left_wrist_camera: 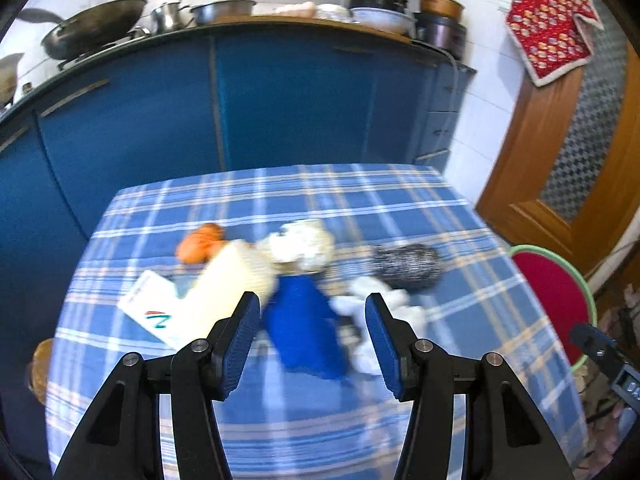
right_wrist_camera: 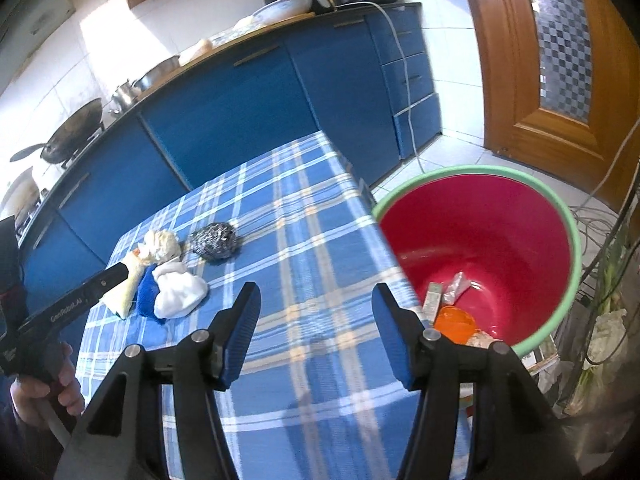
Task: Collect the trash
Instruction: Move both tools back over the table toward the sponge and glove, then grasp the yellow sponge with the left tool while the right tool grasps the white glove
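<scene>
On the blue plaid table (left_wrist_camera: 460, 216) lies a pile of trash: a blue cloth-like piece (left_wrist_camera: 306, 328), a white crumpled tissue (left_wrist_camera: 384, 308), a cream crumpled wad (left_wrist_camera: 304, 244), a steel scourer (left_wrist_camera: 408, 266), an orange peel (left_wrist_camera: 200, 242), a yellowish carton (left_wrist_camera: 228, 284) and a white card (left_wrist_camera: 154, 306). My left gripper (left_wrist_camera: 312, 334) is open, just before the blue piece. My right gripper (right_wrist_camera: 316, 328) is open and empty, over the table's right edge (right_wrist_camera: 304, 240) beside the red bin (right_wrist_camera: 500, 220). The bin holds an orange piece (right_wrist_camera: 456, 324) and wrappers. The pile also shows in the right wrist view (right_wrist_camera: 176, 284).
Blue kitchen cabinets (left_wrist_camera: 280, 100) stand behind the table, with a wok (left_wrist_camera: 92, 28), pots and bowls on the counter. A wooden door (left_wrist_camera: 580, 152) is at the right. Cables and bags (right_wrist_camera: 604, 328) lie on the floor beside the bin.
</scene>
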The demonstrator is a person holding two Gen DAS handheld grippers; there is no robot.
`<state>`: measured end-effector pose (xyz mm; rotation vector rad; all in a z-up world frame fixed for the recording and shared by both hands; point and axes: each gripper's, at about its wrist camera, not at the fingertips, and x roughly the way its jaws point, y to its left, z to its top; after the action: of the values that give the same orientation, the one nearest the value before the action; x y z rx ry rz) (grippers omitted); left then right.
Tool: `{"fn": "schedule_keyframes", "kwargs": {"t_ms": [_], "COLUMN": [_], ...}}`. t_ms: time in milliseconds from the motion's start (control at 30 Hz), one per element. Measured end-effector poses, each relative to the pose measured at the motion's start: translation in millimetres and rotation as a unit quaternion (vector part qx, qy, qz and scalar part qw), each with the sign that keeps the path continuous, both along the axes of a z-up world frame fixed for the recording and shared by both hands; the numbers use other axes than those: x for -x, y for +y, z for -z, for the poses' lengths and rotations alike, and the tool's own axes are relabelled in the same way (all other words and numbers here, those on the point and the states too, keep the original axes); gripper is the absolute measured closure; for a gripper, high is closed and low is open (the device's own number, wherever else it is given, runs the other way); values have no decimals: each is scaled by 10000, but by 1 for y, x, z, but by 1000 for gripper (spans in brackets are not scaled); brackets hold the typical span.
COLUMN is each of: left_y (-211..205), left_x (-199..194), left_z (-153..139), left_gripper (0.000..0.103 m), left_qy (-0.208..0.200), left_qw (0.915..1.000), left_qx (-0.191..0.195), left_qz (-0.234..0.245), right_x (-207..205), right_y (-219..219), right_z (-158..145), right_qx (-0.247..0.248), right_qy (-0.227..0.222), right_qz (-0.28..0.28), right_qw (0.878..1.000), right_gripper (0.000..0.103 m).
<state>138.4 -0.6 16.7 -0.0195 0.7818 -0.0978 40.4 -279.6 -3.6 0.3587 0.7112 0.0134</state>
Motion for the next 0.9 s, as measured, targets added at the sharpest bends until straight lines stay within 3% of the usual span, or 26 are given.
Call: {"fn": "schedule_keyframes", "kwargs": {"t_ms": [267, 500, 667, 900], "left_y": [28, 33, 38, 48], "left_x": [-17, -26, -33, -36], "left_z": [22, 37, 44, 43], "left_gripper": [45, 41, 41, 43], "left_qy": [262, 293, 363, 243], "left_qw": [9990, 9965, 9958, 9976], "left_qx": [-245, -683, -705, -422], "left_qz": [-268, -386, -459, -495], "right_x": [-12, -21, -31, -47], "right_y": [29, 51, 66, 90], "right_z": [2, 3, 3, 8], "right_qx": [109, 137, 191, 283], "right_qy": [90, 136, 171, 262], "right_qz": [-250, -451, -599, -899], "right_qw": [9996, 9988, 9979, 9952], "right_gripper": [42, 33, 32, 32]}}
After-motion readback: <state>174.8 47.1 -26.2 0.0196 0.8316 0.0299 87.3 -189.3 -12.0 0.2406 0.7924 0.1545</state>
